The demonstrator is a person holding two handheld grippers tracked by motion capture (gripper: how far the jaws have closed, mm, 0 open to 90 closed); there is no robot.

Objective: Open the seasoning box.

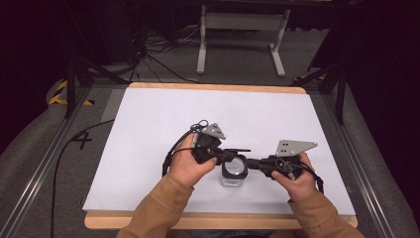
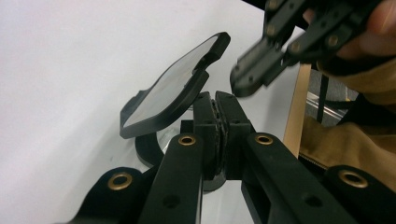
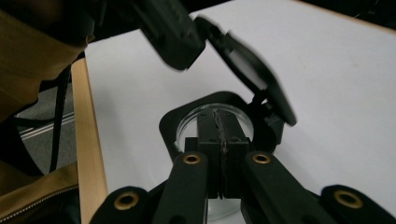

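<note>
Clear jar [image 1: 234, 176] at 6 o'clock on tabletop [image 1: 148, 124]: rigid, slippery, likely fragile. Hinged lid [image 2: 175, 86] up. Both hand-held grippers [image 2: 215, 100] [image 3: 219, 122] closed at rim; grasp unclear.

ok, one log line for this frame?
container: clear, black rim | lid: hinged open | left gripper: shut on rim | right gripper: shut on rim

Left claw [image 1: 229, 155] and right claw [image 1: 252, 163] closed (tips near).
</note>
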